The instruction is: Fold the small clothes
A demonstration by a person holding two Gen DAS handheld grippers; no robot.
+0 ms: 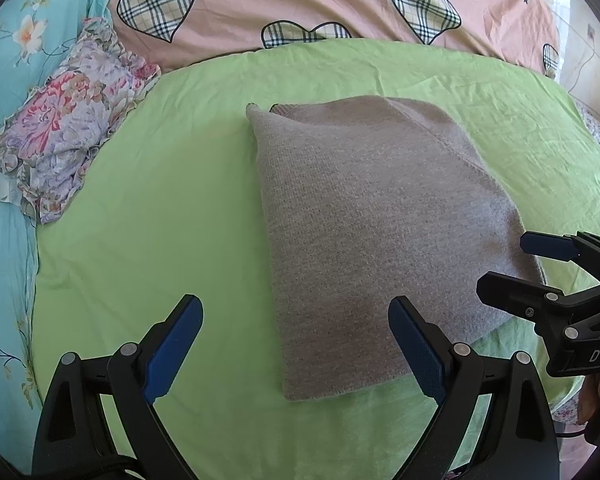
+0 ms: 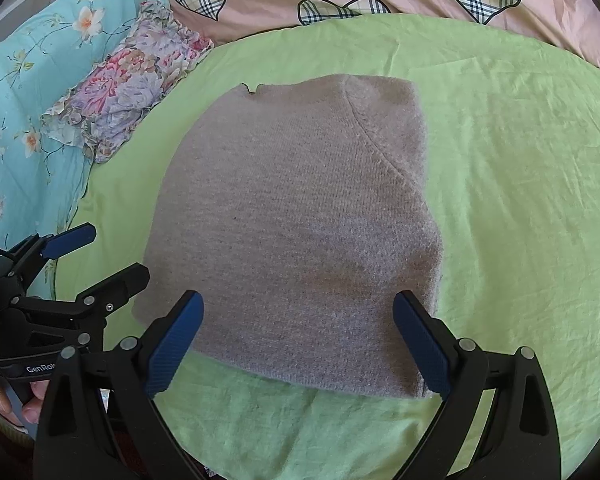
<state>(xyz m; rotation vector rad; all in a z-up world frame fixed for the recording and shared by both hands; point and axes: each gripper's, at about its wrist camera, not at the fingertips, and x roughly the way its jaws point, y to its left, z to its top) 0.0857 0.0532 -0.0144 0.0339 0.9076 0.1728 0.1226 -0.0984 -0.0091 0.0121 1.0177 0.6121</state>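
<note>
Folded grey knit garment [image 2: 296, 232] lying flat on a green sheet [image 2: 520, 200] spread over a bed. In the right wrist view the right gripper [image 2: 298, 344] has its jaws spread wide and empty, with the garment's near edge lying between and just beyond the blue pads [image 2: 172, 344]; whether the pads touch the knit cannot be told. In the left wrist view the left gripper [image 1: 296, 348] likewise stands with jaws wide apart and empty, positioned over the garment's near left corner, one pad over bare sheet and the other over the knit. Each gripper also appears at the edge of the other's view, cut off by the frame, with part of a hand [image 2: 24, 404] behind it.

Beyond the sheet lie a pink cover with plaid hearts [image 1: 300, 4], a turquoise floral cover [image 1: 4, 160] and a folded floral ruffled cloth [image 1: 72, 128], well apart from the garment. A seam [image 2: 380, 140] curves across the garment's far right part. What the folded layers enclose is hidden.
</note>
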